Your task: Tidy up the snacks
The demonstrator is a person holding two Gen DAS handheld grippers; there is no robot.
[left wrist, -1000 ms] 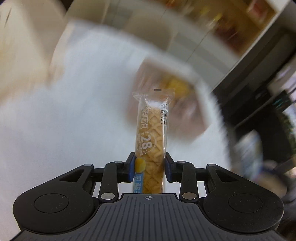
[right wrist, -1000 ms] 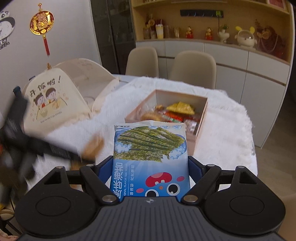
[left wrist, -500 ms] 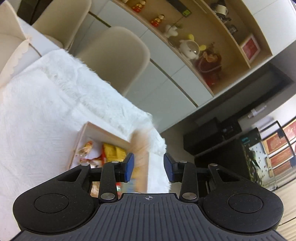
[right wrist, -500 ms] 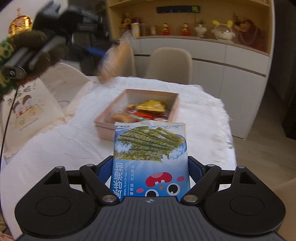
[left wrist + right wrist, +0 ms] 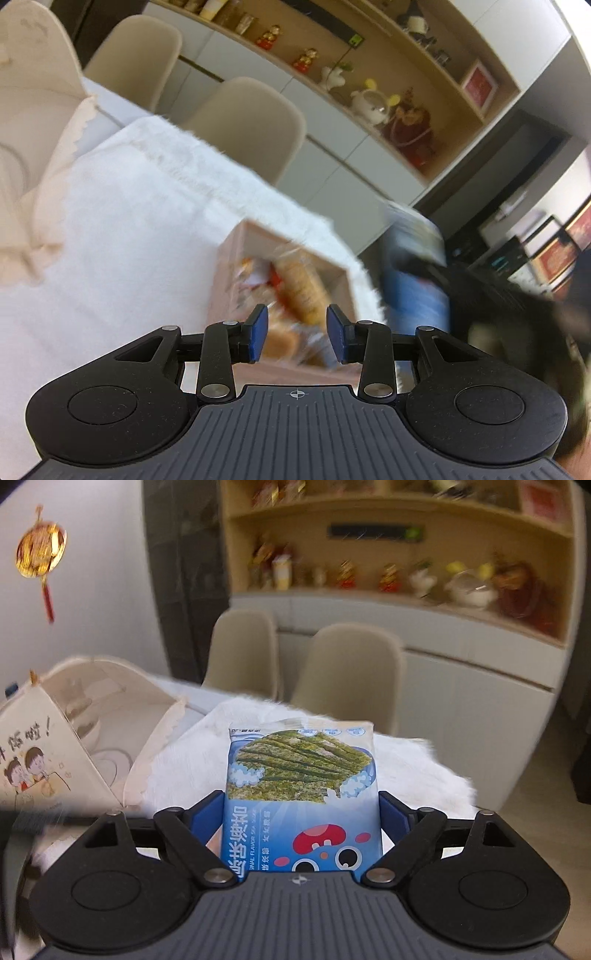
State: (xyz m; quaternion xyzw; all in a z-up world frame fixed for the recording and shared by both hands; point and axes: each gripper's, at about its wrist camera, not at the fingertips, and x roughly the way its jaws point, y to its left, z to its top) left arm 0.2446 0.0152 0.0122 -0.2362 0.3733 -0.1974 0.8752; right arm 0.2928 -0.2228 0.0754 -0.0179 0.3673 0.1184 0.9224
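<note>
My left gripper [image 5: 297, 338] is open and empty above the near side of a pale wooden box [image 5: 231, 266] on the white furry tablecloth. The box holds several snack packets, among them a long waffle-biscuit pack [image 5: 303, 291], all blurred. My right gripper [image 5: 303, 819] is shut on a blue seaweed snack bag [image 5: 301, 794], held upright. In the left wrist view that blue bag [image 5: 417, 291] and the right gripper [image 5: 498, 295] show blurred just right of the box. The box is hidden behind the bag in the right wrist view.
A beige folding food cover [image 5: 66, 746] with cartoon children stands on the table's left side. Two beige chairs [image 5: 347, 675] stand beyond the table's far edge. A cabinet with shelves of ornaments [image 5: 424, 576] lines the back wall.
My left gripper has let go of the waffle-biscuit pack, which now lies in the box, and stays open. My right gripper has carried the seaweed bag forward, close beside the box.
</note>
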